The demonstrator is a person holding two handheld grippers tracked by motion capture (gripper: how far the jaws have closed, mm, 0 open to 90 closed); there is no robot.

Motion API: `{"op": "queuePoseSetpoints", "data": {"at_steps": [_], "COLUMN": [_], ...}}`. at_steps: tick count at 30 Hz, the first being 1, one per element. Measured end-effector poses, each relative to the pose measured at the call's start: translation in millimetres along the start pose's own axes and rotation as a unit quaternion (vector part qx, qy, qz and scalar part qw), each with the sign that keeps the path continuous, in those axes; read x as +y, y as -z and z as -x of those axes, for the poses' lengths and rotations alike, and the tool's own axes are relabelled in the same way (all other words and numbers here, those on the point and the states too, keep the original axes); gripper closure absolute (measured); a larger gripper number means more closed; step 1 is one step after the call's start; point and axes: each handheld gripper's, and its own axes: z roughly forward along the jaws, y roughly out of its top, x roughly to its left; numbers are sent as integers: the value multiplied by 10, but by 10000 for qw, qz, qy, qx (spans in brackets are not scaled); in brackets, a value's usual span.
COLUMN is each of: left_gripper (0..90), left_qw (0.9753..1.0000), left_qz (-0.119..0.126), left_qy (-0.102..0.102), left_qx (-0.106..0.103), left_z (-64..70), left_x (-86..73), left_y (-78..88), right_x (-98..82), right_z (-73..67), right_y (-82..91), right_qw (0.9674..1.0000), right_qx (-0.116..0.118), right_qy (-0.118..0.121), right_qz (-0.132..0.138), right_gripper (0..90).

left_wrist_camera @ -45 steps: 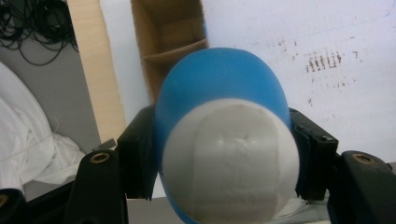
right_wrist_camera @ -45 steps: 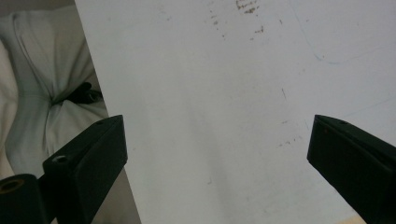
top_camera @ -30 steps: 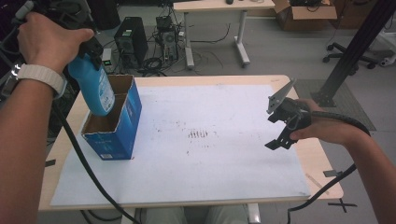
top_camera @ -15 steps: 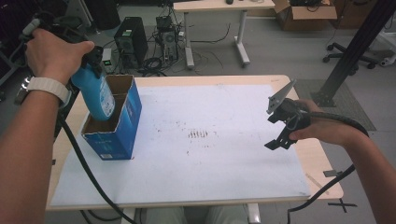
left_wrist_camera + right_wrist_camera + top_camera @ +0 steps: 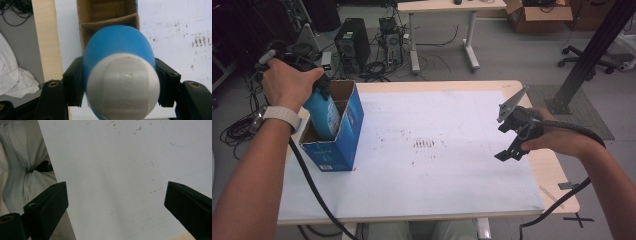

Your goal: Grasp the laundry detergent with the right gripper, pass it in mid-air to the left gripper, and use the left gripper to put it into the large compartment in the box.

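Your left claw (image 5: 117, 82) is closed on the blue bottle (image 5: 323, 114), with one jaw pressing on each side of its body just below the white cap (image 5: 123, 86). In the high view the bottle hangs under your left hand (image 5: 289, 82) with its lower end already inside the open top of the blue cardboard box (image 5: 343, 131), which stands near the left edge of the tabletop (image 5: 437, 175).

The relation that matters now is the line of the bottle against the box. The long axis of the bottle is nearly upright, leaning a little, cap up and base down. In the left gripper view you look along this axis: the cap is nearest to the camera, and past the blue shoulder you see the brown inside of the box with a cardboard divider (image 5: 110, 21) across it. The bottle seems to sit in the compartment on the near side of this divider, but I cannot tell if its base already touches the bottom. I judge that the way further is straight down along the axis, keeping clear of the divider and the walls.

The bottle is smooth blue plastic, round, with a pale label on its side.

Your right claw (image 5: 509, 131) is open and holds nothing; it hangs over the right part of the tabletop, well apart from the box. The left hand is clearly the nearer one.
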Motion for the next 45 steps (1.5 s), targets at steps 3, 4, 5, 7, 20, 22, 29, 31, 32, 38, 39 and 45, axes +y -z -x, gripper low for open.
{"op": "queuePoseSetpoints", "data": {"at_steps": [3,4,5,7,20,22,29,31,32,38,39,45], "left_gripper": [376,376,376,376,376,376,376,376,376,376,375,375], "left_qw": [10000,10000,10000,10000,9999,9999,9998,9998,9998,9997,9997,9997], "left_qz": [21,13,-3,2,6,24,20,9,1,-72,-78,-72], "left_qy": [-34,-45,-56,-83,-158,-167,-207,-206,-215,-213,-213,-235], "left_qx": [-10,-21,-27,-43,4,7,23,13,16,-17,-20,-23], "left_z": [8,9,11,15,-22,-22,-35,-36,-35,-29,-29,-31], "left_x": [-17,-23,-28,-40,-100,-109,-128,-132,-134,-139,-142,-151], "left_y": [-133,-176,-217,-291,-632,-667,-783,-812,-825,-899,-913,-970], "right_x": [2,2,3,3,-3,2,18,19,20,24,24,14], "right_z": [-2,-4,-5,-8,3,5,12,12,13,18,19,29], "right_y": [-6,-10,-13,-18,-45,-56,-66,-68,-72,-84,-86,-92], "right_qw": [10000,10000,10000,10000,10000,10000,10000,10000,10000,9999,9999,9999], "right_qx": [4,7,7,15,31,35,42,51,51,60,66,58], "right_qy": [14,14,13,8,-20,-27,-15,-19,-18,-22,-26,-45], "right_qz": [-15,-14,-20,-18,-45,-60,-71,-72,-75,-79,-79,-84], "right_gripper": [52,52,52,52,52,52,53,53,53,53,53,53]}}
